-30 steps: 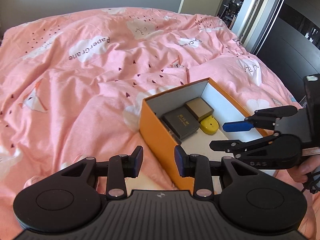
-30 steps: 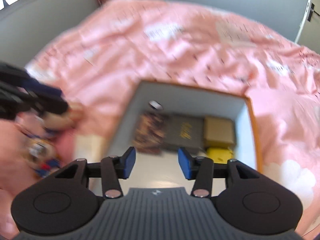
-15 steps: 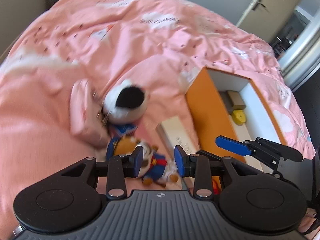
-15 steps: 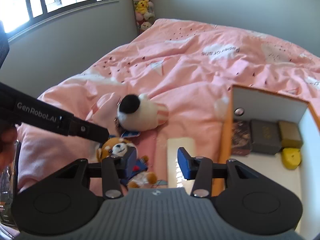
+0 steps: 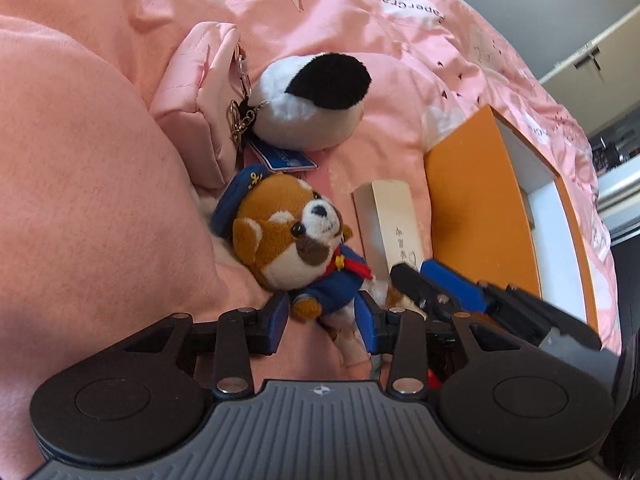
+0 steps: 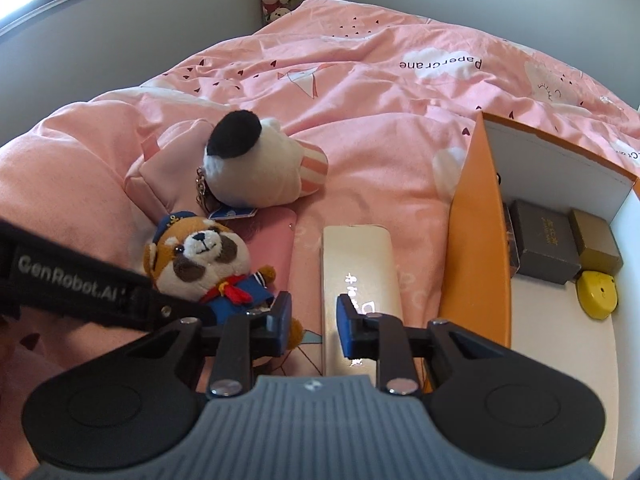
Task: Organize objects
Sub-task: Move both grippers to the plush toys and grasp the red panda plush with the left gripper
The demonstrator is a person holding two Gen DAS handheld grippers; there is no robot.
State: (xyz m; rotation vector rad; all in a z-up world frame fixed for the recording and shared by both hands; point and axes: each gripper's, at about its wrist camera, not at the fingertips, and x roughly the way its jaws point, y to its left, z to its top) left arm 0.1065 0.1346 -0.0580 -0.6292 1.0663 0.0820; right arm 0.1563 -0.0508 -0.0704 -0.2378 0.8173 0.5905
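A red-panda plush in a blue sailor suit (image 5: pixel 296 248) lies on the pink bed; it also shows in the right wrist view (image 6: pixel 208 256). My left gripper (image 5: pixel 324 320) is open, its jaws either side of the plush's lower body. My right gripper (image 6: pixel 310 318) is open and empty, low over the bed between the plush and a long white box (image 6: pixel 358 264). An orange box (image 6: pixel 476 240) with a white inside stands to the right, holding a dark box (image 6: pixel 544 246), a tan box (image 6: pixel 596 246) and a yellow item (image 6: pixel 598 294).
A white plush with a black patch (image 6: pixel 256 164) and a keychain rests against a pink pouch (image 5: pixel 200 92). A flat pink case (image 6: pixel 268 236) lies under the plushes. A raised pink duvet fold (image 5: pixel 80 184) fills the left. A door stands far right.
Both grippers swung left from over the orange box to the plush toys and dropped closer. My left gripper's jaws have widened and now straddle the sailor plush.
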